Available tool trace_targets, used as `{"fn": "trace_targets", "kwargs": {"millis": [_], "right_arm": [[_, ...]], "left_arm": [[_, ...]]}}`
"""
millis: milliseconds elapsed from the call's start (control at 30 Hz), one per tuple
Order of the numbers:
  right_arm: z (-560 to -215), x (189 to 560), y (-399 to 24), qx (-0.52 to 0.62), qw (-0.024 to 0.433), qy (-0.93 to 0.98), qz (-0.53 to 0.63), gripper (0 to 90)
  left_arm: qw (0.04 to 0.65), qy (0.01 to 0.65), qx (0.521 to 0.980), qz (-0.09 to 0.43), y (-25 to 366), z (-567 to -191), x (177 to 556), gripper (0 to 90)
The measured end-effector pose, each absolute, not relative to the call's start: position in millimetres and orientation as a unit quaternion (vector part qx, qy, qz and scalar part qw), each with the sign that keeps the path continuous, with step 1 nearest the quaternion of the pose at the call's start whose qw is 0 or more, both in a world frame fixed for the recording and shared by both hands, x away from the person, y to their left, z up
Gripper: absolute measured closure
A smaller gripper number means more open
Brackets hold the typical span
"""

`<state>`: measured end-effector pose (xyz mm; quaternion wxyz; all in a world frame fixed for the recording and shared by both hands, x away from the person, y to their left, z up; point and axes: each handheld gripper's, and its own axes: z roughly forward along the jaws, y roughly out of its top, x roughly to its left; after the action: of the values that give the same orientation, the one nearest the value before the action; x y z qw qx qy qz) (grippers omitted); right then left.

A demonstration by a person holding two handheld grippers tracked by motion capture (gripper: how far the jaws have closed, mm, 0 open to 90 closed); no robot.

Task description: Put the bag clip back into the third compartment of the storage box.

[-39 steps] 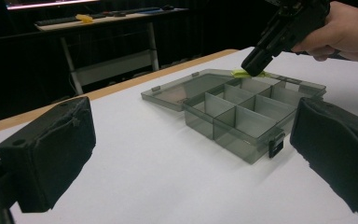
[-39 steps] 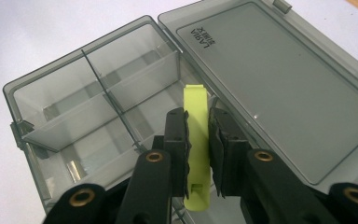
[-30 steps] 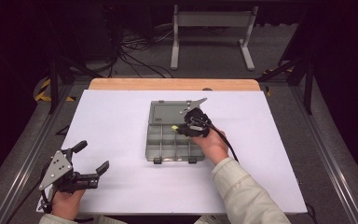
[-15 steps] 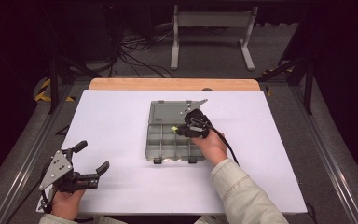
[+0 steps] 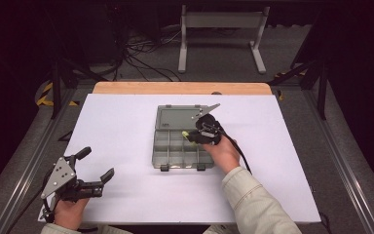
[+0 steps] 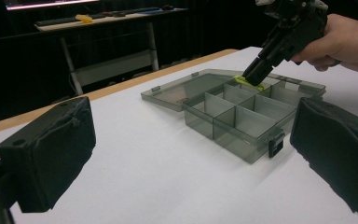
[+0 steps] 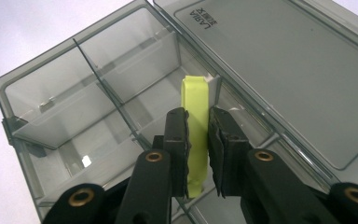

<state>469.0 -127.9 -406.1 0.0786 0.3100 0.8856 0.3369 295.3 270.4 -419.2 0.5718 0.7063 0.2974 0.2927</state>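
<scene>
A smoky grey compartment box (image 5: 168,155) (image 6: 242,122) (image 7: 42,112) lies open at mid-table, its lid (image 5: 175,117) (image 7: 279,60) flat behind it. My right gripper (image 5: 191,136) (image 7: 197,140) points down into a far compartment, shut on a flat yellow-green strip (image 7: 195,100) (image 6: 248,82) (image 5: 185,133) that stands on edge between its pads. At the table's near left corner my left gripper (image 5: 97,165) rests open, its two black pads (image 6: 51,149) wide apart with nothing between them, facing the box.
The white tabletop (image 5: 126,131) has a wooden strip (image 5: 175,88) along its far edge. Beyond it a grey frame (image 5: 221,22) and cables (image 5: 136,53) lie on the floor. Dark rails run along both sides.
</scene>
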Motion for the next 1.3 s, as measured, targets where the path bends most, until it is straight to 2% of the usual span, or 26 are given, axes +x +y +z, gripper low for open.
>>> {"fn": "trace_targets", "kwargs": {"millis": [567, 600, 700, 767, 833, 867, 900, 1067, 1300], "right_arm": [[-409.4, 471.1, -128.6, 0.321, 0.075, 0.885, 0.328, 77.4], [-408.7, 470.4, -128.2, 0.321, 0.075, 0.883, 0.334, 69.8], [-406.4, 469.1, -128.0, 0.317, 0.08, 0.883, 0.336, 67.6], [-404.5, 467.6, -127.4, 0.316, 0.081, 0.882, 0.341, 63.2], [-401.2, 465.3, -126.6, 0.316, 0.089, 0.88, 0.345, 56.1], [-398.1, 463.4, -126.3, 0.316, 0.09, 0.876, 0.353, 48.9], [-398.1, 463.4, -126.3, 0.316, 0.09, 0.876, 0.353, 48.9], [-381.6, 452.8, -128.6, 0.309, 0.101, 0.866, 0.379, 32.6], [-363.1, 438.8, -133.4, 0.288, 0.118, 0.861, 0.402, 27.3]], "left_arm": [[0.572, 0.298, 0.706, 0.293, 270.4, -419.3, 295.4, 0.8], [0.572, 0.297, 0.707, 0.293, 270.5, -419.2, 295.4, 0.8], [0.571, 0.297, 0.707, 0.293, 270.0, -419.4, 295.5, 0.8], [0.571, 0.297, 0.707, 0.293, 269.9, -419.4, 295.5, 0.8], [0.571, 0.297, 0.707, 0.292, 270.2, -419.4, 295.7, 0.8], [0.571, 0.298, 0.707, 0.292, 270.2, -419.5, 295.7, 0.8], [0.571, 0.297, 0.707, 0.292, 270.3, -419.5, 295.8, 0.8], [0.571, 0.297, 0.708, 0.291, 270.1, -419.3, 295.9, 0.8], [0.57, 0.297, 0.709, 0.289, 269.9, -419.0, 295.7, 0.8]]}}
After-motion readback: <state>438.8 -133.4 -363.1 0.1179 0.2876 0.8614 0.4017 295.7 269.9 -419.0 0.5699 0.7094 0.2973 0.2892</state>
